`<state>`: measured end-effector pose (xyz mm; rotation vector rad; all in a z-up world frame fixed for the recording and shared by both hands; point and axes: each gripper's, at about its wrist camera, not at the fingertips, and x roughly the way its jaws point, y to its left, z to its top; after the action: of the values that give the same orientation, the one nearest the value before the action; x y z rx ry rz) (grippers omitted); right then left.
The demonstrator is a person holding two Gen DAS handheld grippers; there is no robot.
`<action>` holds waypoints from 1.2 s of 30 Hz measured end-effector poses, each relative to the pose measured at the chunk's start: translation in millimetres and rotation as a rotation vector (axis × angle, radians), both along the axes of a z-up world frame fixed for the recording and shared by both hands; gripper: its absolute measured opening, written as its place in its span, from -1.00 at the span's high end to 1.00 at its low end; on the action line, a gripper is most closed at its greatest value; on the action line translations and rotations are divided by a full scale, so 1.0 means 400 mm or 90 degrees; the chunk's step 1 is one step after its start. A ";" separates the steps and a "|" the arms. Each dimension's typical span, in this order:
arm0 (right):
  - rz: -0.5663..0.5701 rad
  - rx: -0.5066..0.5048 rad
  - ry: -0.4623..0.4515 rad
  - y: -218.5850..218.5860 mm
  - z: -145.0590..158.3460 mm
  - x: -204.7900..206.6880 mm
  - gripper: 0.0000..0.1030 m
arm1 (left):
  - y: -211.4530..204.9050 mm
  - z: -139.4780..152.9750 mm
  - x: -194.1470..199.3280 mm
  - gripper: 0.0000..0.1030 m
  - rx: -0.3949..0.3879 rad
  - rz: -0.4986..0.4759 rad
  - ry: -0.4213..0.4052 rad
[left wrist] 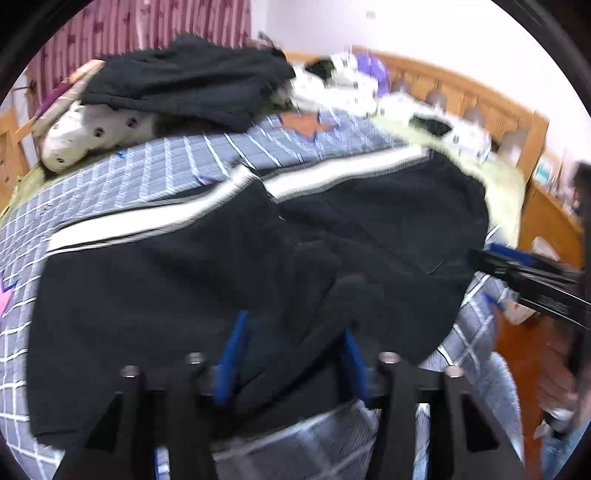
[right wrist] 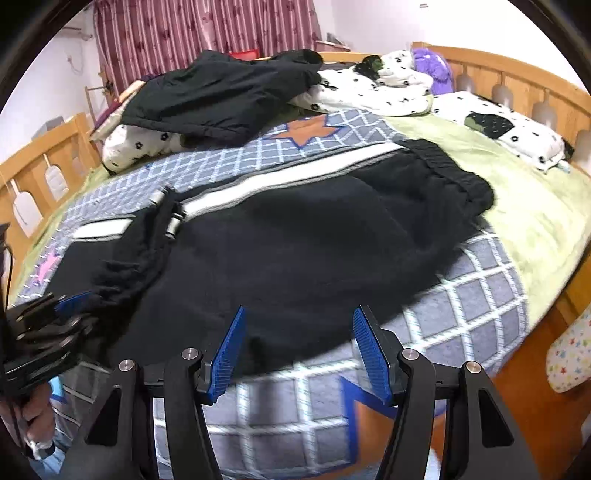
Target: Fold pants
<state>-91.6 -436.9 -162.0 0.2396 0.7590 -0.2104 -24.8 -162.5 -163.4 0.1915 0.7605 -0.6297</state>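
Black fabric pants with a white side stripe [right wrist: 295,236] lying spread on the grey-and-white checked quilt [right wrist: 480,295] of a wooden-framed bed [right wrist: 517,85]; both tongs released.

The left gripper [left wrist: 291,354], black-armed with blue ribbed pads, hovers over the near edge of the pants; its jaws stand apart, and whether dark cloth lies between them cannot be told through the blur. The right gripper [right wrist: 299,350], of the same build, hangs over the pants' near hem where it meets the quilt, jaws parted and nothing clamped. The waistband points toward the pale green sheet [right wrist: 535,221]; the striped side runs along the far edge. A second dark garment [right wrist: 221,96] rests on white spotted bedding [right wrist: 369,88] by the maroon curtain [right wrist: 203,33], well apart from the pants.
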 end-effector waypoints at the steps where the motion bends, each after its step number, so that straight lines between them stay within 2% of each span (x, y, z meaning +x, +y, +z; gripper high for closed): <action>1: 0.008 0.009 -0.005 0.011 0.003 0.010 -0.16 | 0.020 0.011 -0.009 -0.30 -0.005 0.005 -0.014; 2: 0.019 0.021 -0.010 0.024 0.006 0.025 -0.16 | 0.073 0.029 -0.027 -0.41 -0.014 0.022 -0.039; 5: 0.073 0.072 -0.027 0.087 0.020 0.079 -0.17 | 0.192 0.042 -0.030 -0.43 -0.009 0.086 -0.066; 9: 0.136 0.110 -0.026 0.189 0.013 0.161 -0.24 | 0.344 0.011 -0.023 -0.43 0.026 0.170 -0.046; 11: 0.136 0.110 -0.006 0.230 -0.010 0.206 -0.21 | 0.415 -0.014 -0.014 -0.43 0.024 0.198 -0.010; 12: 0.133 0.111 0.007 0.247 -0.026 0.224 0.06 | 0.437 -0.026 -0.009 -0.43 0.024 0.206 0.006; 13: 0.136 0.117 0.022 0.259 -0.044 0.239 0.53 | 0.457 -0.039 -0.005 -0.43 0.031 0.215 0.021; 14: 0.140 0.126 0.037 0.271 -0.060 0.247 0.68 | 0.470 -0.050 -0.004 -0.43 0.038 0.222 0.028; 17: 0.131 0.091 0.010 0.288 -0.053 0.222 0.72 | 0.490 -0.060 -0.006 -0.43 0.041 0.221 0.018; 20: 0.142 0.139 -0.050 0.262 -0.009 0.167 0.85 | 0.484 -0.048 -0.012 -0.43 0.029 0.212 -0.002; 22: 0.146 0.167 -0.059 0.246 -0.004 0.146 0.85 | 0.488 -0.044 -0.001 -0.43 0.004 0.206 -0.001; 25: 0.140 0.107 0.011 0.251 -0.068 0.160 0.80 | 0.483 -0.033 0.025 -0.43 -0.029 0.202 -0.002; 26: 0.144 0.111 0.017 0.250 -0.080 0.162 0.80 | 0.479 -0.028 0.030 -0.43 -0.036 0.199 -0.003; 29: 0.169 0.104 0.008 0.242 -0.051 0.152 0.63 | 0.464 -0.016 0.056 -0.43 -0.031 0.199 -0.011; 32: 0.172 0.103 -0.030 0.223 -0.002 0.173 0.45 | 0.444 -0.015 0.088 -0.43 -0.009 0.216 -0.015; 33: 0.172 0.104 -0.035 0.218 0.008 0.193 0.28 | 0.435 -0.025 0.105 -0.43 0.002 0.226 -0.003; 34: 0.173 0.100 -0.035 0.218 0.016 0.218 0.20 | 0.428 -0.039 0.119 -0.43 0.010 0.229 0.017; 36: 0.181 0.088 -0.030 0.224 0.026 0.265 0.15 | 0.409 -0.096 0.154 -0.46 0.035 0.207 0.099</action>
<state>14.5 -347.3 -151.8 0.2638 0.7530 0.1172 36.7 1.1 -202.0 0.0665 0.9361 -0.3169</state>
